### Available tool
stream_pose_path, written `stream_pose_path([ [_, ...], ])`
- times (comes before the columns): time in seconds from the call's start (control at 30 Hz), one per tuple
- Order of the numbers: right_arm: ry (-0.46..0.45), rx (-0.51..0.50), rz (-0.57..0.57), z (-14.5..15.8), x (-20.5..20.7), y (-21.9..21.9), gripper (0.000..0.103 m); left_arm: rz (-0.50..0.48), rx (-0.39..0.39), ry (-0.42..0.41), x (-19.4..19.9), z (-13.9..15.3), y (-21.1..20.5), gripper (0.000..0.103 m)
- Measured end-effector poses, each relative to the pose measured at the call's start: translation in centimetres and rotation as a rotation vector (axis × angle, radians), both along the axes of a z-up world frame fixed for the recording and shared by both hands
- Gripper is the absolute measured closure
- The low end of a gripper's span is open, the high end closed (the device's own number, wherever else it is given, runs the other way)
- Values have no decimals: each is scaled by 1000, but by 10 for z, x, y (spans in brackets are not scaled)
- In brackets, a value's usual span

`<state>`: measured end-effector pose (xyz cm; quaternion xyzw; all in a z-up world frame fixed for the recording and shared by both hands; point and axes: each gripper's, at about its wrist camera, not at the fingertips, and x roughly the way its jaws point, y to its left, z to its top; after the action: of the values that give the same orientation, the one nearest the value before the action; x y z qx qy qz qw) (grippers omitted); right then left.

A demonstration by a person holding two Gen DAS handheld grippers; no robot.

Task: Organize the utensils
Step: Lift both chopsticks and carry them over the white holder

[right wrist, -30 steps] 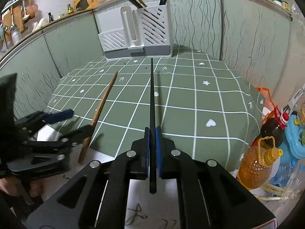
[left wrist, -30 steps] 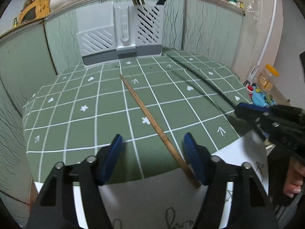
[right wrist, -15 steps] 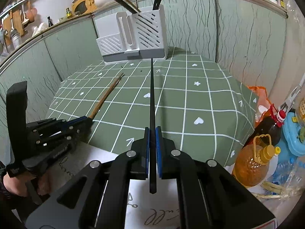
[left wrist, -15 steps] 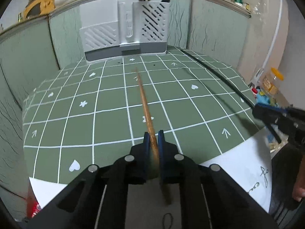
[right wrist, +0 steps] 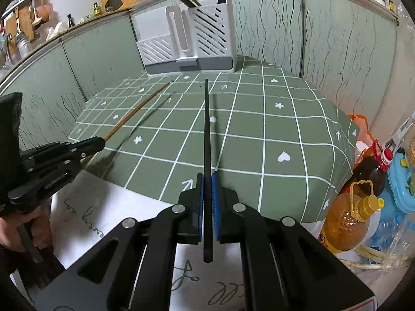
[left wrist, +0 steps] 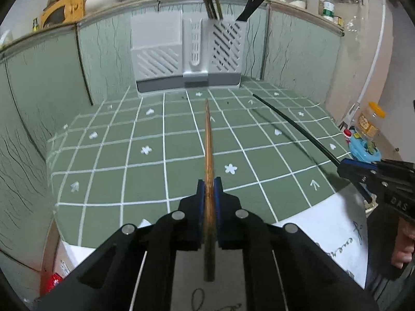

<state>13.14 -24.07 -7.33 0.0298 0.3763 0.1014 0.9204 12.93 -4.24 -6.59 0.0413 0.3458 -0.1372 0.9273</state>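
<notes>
- The left gripper (left wrist: 209,194) is clamped on a long brown wooden chopstick (left wrist: 208,140); its jaws have just closed on that stick. The grip sits near the stick's near end, so the long free part could swing or slip if the hand tilts.
- The right gripper (right wrist: 206,194) is pressed together on a thin black chopstick (right wrist: 206,124), also held near its near end, with the same risk of pivoting.
- Both tips point toward the white slotted plastic utensil holder (left wrist: 186,51) at the far edge of the table. Its tall right compartment already holds several dark sticks, so an incoming tip could catch on them or on the rim and be knocked loose.
- The 2 sticks lie near each other, left and right, so they could cross in a joint approach.
- The surface is a green tablecloth with a white grid and small white symbols (right wrist: 259,134), with white paper at the near edge.
- Pale green panels wall the table's far sides; an amber oil bottle (right wrist: 347,220) stands on the right, below the table edge.
</notes>
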Motion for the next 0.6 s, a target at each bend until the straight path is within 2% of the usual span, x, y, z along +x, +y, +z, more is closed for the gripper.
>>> stream_pose_path([
  [0.3,-34,-2,16,20,-2,1,97,-15,-20,-56,-4,27,10,94],
  [0.6,-115,1,16,60,0,0,97,-15,-40,-115,-4,63,22,94],
])
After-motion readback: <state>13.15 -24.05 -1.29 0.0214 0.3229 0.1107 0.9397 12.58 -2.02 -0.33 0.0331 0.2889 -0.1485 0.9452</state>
